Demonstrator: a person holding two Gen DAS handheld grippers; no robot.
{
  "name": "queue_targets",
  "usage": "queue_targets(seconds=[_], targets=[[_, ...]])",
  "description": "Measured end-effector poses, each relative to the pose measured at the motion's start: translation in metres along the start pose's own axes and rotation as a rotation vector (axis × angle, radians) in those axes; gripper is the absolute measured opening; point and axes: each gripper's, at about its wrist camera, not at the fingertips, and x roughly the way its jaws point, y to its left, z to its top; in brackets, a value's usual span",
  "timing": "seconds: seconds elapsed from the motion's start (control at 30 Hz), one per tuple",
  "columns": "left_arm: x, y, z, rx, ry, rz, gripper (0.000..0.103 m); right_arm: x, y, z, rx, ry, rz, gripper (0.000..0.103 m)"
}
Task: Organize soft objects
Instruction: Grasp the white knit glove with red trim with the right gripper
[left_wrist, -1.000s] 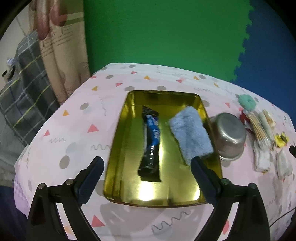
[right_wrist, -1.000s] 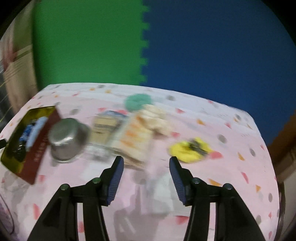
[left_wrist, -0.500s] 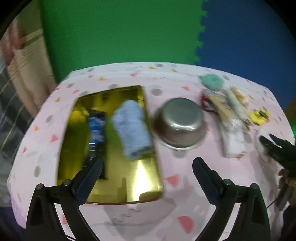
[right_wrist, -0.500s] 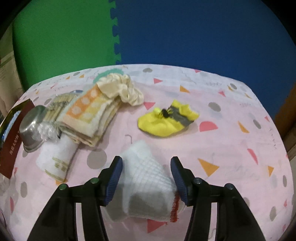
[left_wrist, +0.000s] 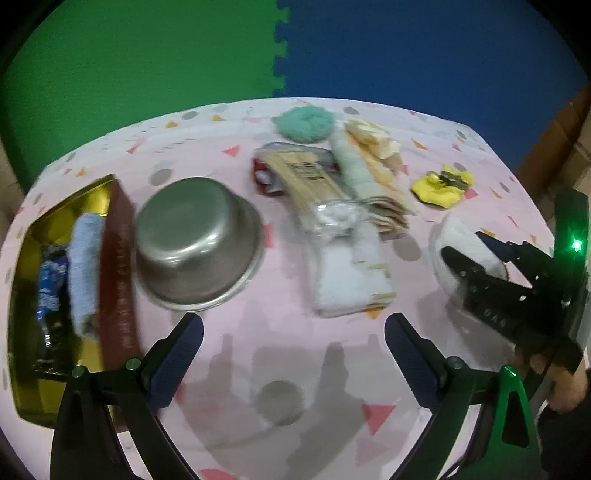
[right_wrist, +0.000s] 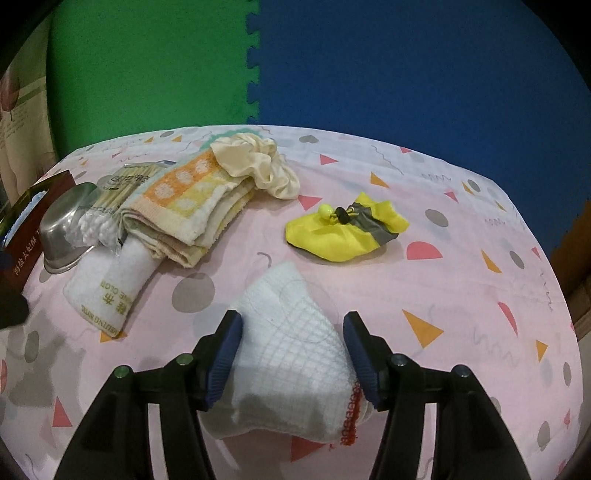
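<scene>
A white waffle-knit cloth with a red hem lies on the pink tablecloth between the open fingers of my right gripper, which straddles it; the pads look just apart from it. It also shows in the left wrist view under the right gripper. My left gripper is open and empty above the cloth-covered table. A gold tray at the left holds a light blue towel and a dark snack wrapper. A rolled white towel, a folded orange-yellow towel, a cream scrunchie and a yellow pouch lie nearby.
An upturned steel bowl stands right of the tray. A pack of wooden sticks, a bag of cotton swabs and a teal puff lie behind. Green and blue foam mats form the back wall. The table edge curves at right.
My left gripper has swung right, from over the tray towards the bowl and towels. My right gripper has moved forward so its fingers straddle the white waffle cloth.
</scene>
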Motion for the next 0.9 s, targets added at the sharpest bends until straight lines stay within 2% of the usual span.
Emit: queue_targets(seconds=[0.13,0.27,0.4,0.7,0.77,0.83,0.9], targets=[[0.007,-0.008,0.003,0.013,-0.001,-0.005,0.098,-0.003,-0.001,-0.003,0.003,-0.003,0.007,0.058],[0.015,-0.015,0.007,0.014,0.005,-0.005,0.098,-0.012,-0.006,-0.009,-0.018,-0.022,0.004,0.042],[0.026,-0.022,0.011,0.02,0.012,0.004,0.098,-0.02,-0.016,-0.018,-0.027,-0.029,-0.018,0.041],[0.063,-0.026,0.019,-0.032,0.06,0.029,0.098,-0.015,-0.026,-0.02,0.017,-0.014,0.032,0.044],[0.066,-0.028,0.017,-0.036,0.047,0.051,0.099,-0.015,-0.027,-0.02,0.022,-0.013,0.037,0.044],[0.065,-0.033,0.016,-0.009,0.039,0.057,0.096,-0.015,-0.028,-0.02,0.026,-0.013,0.042,0.044],[0.061,-0.033,0.015,0.001,0.025,0.064,0.077,-0.014,-0.029,-0.02,0.03,-0.011,0.047,0.044]])
